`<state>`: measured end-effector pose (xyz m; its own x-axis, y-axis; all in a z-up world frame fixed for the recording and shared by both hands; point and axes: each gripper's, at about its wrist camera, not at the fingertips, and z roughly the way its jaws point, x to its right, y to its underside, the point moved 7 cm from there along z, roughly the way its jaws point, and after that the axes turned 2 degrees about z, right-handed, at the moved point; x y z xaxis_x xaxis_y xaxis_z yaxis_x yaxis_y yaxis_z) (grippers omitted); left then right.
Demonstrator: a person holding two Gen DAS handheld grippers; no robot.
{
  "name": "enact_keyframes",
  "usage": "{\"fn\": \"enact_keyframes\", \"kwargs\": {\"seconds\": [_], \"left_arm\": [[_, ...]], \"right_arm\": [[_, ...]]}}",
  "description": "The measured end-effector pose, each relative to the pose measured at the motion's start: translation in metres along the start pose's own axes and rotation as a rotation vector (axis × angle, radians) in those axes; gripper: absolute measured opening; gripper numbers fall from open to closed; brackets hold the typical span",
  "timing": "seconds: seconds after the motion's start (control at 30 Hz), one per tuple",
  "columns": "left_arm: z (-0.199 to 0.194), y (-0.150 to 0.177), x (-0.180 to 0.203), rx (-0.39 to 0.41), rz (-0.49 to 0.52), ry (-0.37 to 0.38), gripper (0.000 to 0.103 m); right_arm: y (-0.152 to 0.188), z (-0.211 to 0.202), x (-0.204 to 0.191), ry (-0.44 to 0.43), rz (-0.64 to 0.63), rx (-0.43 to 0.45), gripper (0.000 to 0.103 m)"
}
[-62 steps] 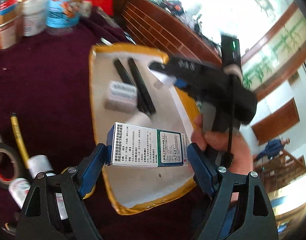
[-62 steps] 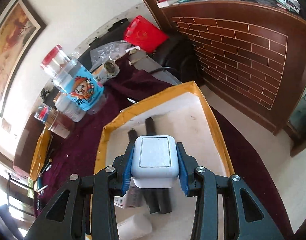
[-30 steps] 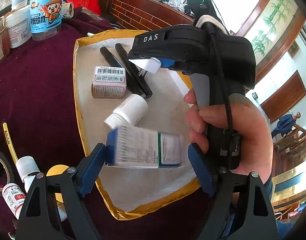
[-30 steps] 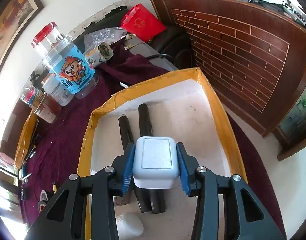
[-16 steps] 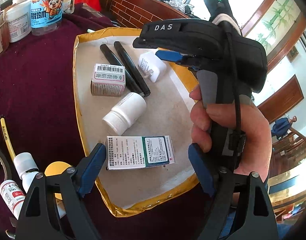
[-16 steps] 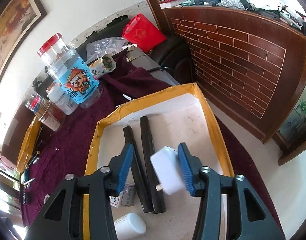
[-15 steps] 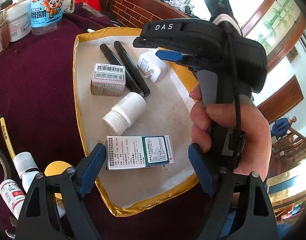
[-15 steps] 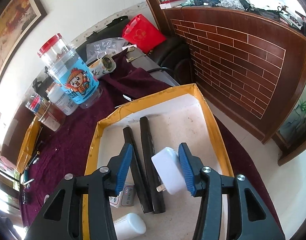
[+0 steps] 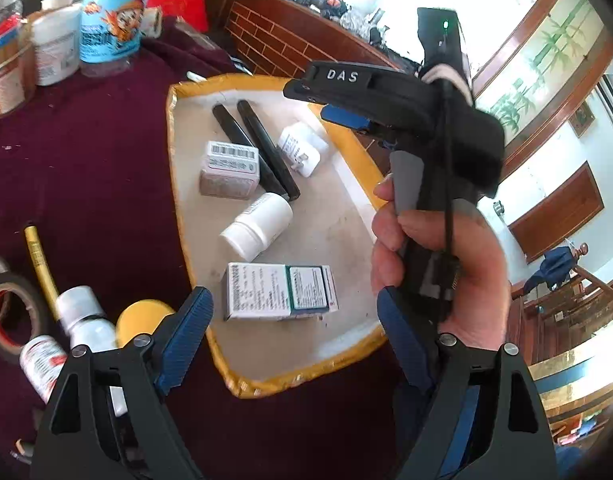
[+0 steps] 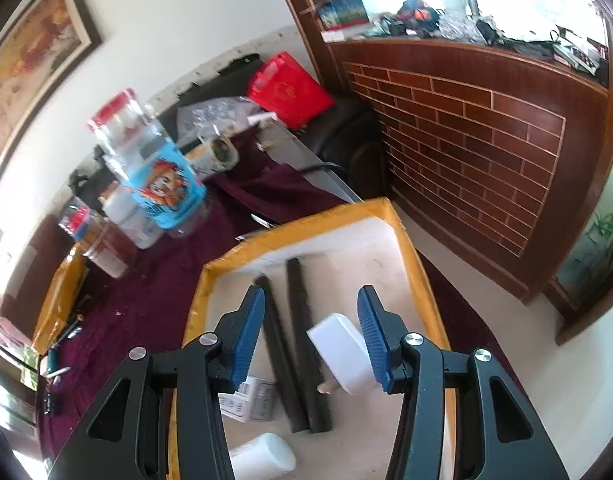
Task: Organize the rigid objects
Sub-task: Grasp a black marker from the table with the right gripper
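A yellow-rimmed tray [image 9: 172, 152] [image 10: 408, 248] holds a blue-and-white medicine box [image 9: 280, 292], a white pill bottle [image 9: 258, 226] [image 10: 262, 460], a small barcoded box [image 9: 230, 170] [image 10: 252, 398], two black bars [image 9: 262, 148] [image 10: 294, 340] and a white plug adapter [image 9: 302, 148] [image 10: 342, 354]. My left gripper [image 9: 294, 328] is open just above the medicine box. My right gripper [image 10: 310, 332] [image 9: 346, 116] is open above the adapter, which lies on the tray.
The tray sits on a maroon cloth [image 9: 86, 168]. Left of it lie small bottles [image 9: 82, 318], a yellow cap [image 9: 140, 318], a tape roll [image 9: 8, 312] and a yellow pen [image 9: 40, 260]. Jars [image 9: 110, 32] [image 10: 158, 176] stand at the back. A brick-pattern counter [image 10: 466, 140] is beyond the tray.
Both grippers opened and let go: the medicine box and the white adapter now lie in the tray. Both grippers have drawn back a little.
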<state>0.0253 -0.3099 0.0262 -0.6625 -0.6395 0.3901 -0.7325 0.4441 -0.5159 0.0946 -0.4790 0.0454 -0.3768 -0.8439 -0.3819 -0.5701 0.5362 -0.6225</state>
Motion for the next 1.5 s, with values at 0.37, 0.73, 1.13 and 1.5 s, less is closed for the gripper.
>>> {"fn": "enact_keyframes", "kwargs": {"seconds": [0.37,0.73,1.13,1.5], "left_arm": [[-0.11,0.067,-0.082,0.115,-0.024,-0.17,0.085],[-0.147,0.12,-0.186,0.232,-0.301,-0.136,0.085],[-0.166,0.133,-0.224,0.295,-0.486,-0.075,0.085],[-0.167,0.133,-0.22,0.289,-0.473,-0.068,0.085]], "right_arm": [[0.028,-0.022,-0.053,-0.183,-0.052,-0.033,0.043],[0.181,-0.078,-0.136,-0.533,-0.348,-0.386,0.049],[0.254,-0.042,-0.157,-0.452,-0.451,-0.499,0.05],[0.294,-0.072,-0.181,-0.514,-0.575,-0.548,0.05]]}}
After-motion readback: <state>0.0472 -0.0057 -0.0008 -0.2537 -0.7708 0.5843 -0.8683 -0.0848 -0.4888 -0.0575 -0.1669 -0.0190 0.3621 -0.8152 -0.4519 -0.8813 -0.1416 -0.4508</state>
